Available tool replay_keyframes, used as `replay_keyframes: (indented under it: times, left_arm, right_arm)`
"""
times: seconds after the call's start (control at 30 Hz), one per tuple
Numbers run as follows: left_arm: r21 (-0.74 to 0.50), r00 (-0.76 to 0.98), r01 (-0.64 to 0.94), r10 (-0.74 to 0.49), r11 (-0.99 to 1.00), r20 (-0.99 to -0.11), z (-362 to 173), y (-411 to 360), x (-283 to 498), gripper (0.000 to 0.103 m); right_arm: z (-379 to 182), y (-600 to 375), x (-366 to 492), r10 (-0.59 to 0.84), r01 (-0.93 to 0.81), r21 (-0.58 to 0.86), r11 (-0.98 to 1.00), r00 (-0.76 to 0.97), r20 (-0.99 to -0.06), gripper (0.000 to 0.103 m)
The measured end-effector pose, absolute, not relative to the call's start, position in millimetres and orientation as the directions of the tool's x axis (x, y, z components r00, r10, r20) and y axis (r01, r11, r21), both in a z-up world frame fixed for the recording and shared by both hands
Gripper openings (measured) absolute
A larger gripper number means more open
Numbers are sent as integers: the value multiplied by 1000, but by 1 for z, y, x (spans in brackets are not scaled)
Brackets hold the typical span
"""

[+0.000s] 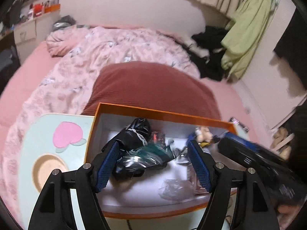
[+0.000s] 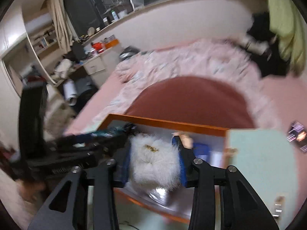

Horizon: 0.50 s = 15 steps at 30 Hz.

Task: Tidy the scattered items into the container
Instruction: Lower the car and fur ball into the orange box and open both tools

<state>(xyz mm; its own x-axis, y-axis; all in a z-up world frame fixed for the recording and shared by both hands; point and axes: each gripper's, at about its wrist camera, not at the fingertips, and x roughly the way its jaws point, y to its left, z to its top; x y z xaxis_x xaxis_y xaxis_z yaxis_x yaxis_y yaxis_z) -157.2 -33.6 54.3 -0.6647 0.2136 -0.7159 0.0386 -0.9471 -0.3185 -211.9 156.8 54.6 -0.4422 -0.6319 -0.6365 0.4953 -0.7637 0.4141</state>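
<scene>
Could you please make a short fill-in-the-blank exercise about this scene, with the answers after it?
1. The fluffy white pouch sits between the fingers of the ____ gripper.
2. The outside of the box is ____.
3. The left gripper hovers over the box with nothing in it; its fingers are ____.
4. Beyond the box lies a dark ____ pillow.

Answers: right; orange; open; red

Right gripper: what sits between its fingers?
A white fluffy pouch with a small gold tag fills the gap between the right gripper's blue pads, above the orange box. The right wrist view shows it.
</scene>
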Motion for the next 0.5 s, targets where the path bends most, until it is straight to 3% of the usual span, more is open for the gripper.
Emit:
replay_keyframes:
  times: [0.07,0.1,0.27,0.5]
  left_arm:
    - [-340,-683,27,231,-940,-693,57,-36,-148,88]
    - [-343,-692,26,231,-939,-684,58,-38,-141,89]
    - [-297,-692,-9,220,-955,-687,55,-36,-123,91]
    - [-66,-714,-37,73,-997,-696,47,-8,-102,93]
  right_arm:
    - [49,163,-218,-622,448,439,-779,-459,-634,61]
    - [48,167,-218,-622,435,448,-781,-478,-621,62]
    - [50,182,-189,-649,470,450,-759,-506,-568,63]
    - [45,167,-166,-512,486,248,-838,-547,-662,63]
